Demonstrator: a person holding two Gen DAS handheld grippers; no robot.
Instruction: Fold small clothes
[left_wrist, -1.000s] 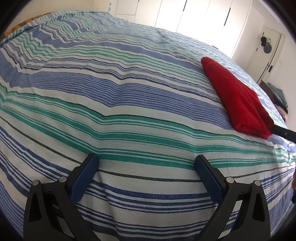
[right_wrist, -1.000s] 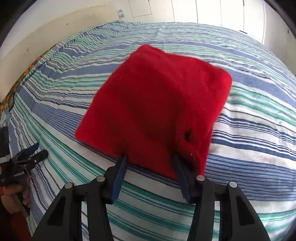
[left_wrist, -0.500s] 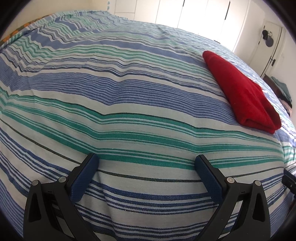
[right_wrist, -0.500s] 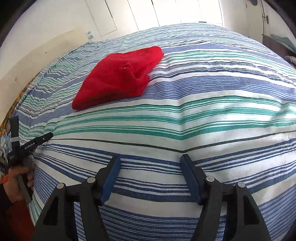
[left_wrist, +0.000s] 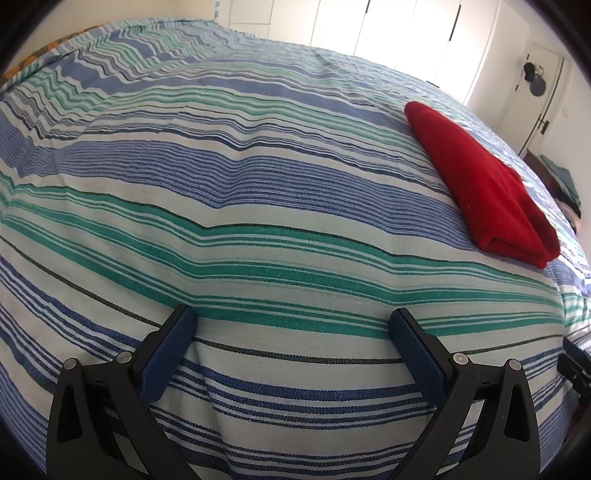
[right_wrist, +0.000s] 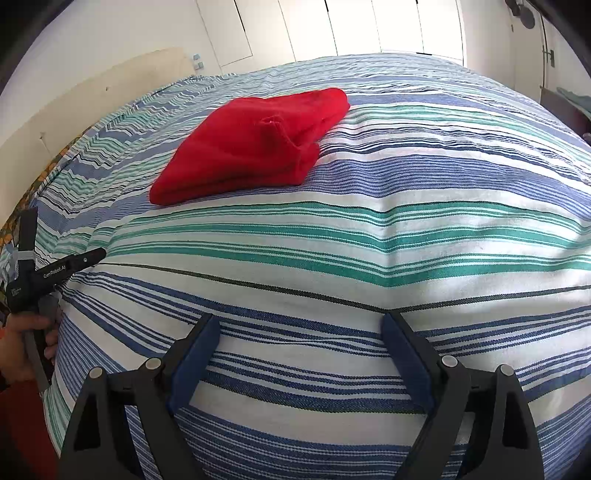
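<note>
Red, thick-knit and folded into a compact bundle (right_wrist: 255, 147), lying flat on the striped bedspread (right_wrist: 369, 236). Layered edges stacked along one side, a small raised tuck of fabric near the middle of the top face. Seen from the left wrist as a long wedge (left_wrist: 484, 184) off to the right on the cover, thick folded end nearest the camera. Touched by neither tool.

Right gripper (right_wrist: 299, 325) well short of the bundle, low over the blue and white stripes, blue-padded fingers (right_wrist: 194, 354) spread wide with nothing but bedspread between them. Left gripper (left_wrist: 291, 321) likewise parted and empty, blue pads (left_wrist: 168, 354) apart above a green band of the cover, well apart from the red bundle. Visible again at the left edge of the right wrist view (right_wrist: 88, 256), one finger tip resting at the bed's side, held by a bare hand (right_wrist: 26, 347).

Bedspread in white, blue, green and thin black lines, rumpled into zigzags toward the far left corner. Beyond that, white cupboard doors (right_wrist: 369, 26) along the far wall, a pale headboard panel (right_wrist: 110, 88) on the left, a door (left_wrist: 532, 96) with a dark item hung on it at right, and folded greenish cloth (left_wrist: 563, 181) on a dark surface beside the bed.
</note>
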